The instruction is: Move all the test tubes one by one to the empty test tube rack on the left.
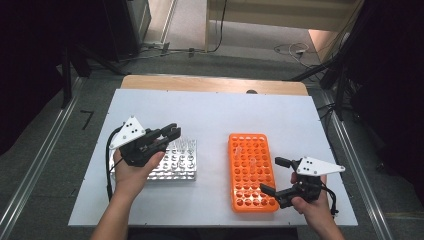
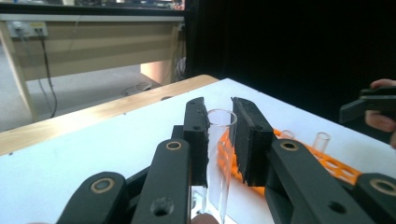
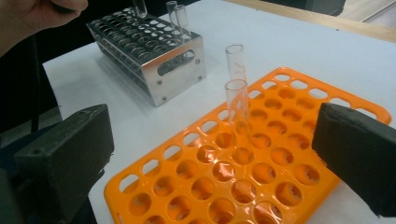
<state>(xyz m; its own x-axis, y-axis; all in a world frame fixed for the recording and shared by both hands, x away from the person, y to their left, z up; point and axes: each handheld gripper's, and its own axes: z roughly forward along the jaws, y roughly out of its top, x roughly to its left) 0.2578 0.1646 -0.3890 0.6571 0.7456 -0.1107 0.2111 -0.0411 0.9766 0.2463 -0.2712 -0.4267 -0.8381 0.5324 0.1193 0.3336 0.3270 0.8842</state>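
Here the white table (image 1: 210,115) carries two racks side by side. The orange plastic test-tube rack (image 1: 251,172) is the larger; it lies just ahead of the right gripper (image 1: 275,176), so that in the right gripper view its grid of round holes runs between the two black jaws and beyond them. Those jaws stand wide apart, released, with nothing pinched between them. Two clear glass tubes (image 3: 238,112) stand upright in holes of the orange rack, ahead of the jaws and roughly midway between them, one behind the other.

The smaller metal test-tube rack (image 1: 177,162) sits under and just past the left gripper (image 1: 170,134), which hangs above its near-left part. A few clear tubes stand in its far rows; from above they are faint, so their count is hard to tell.

The left gripper is clenched on a single glass test tube (image 2: 219,154). In the left gripper view both dark pads press the tube near its open rim, and the tube hangs upright below them, clear of both racks. Beyond those jaws, to their right, lies the orange rack with its two tubes, and the right hand (image 2: 380,109) at the frame edge.
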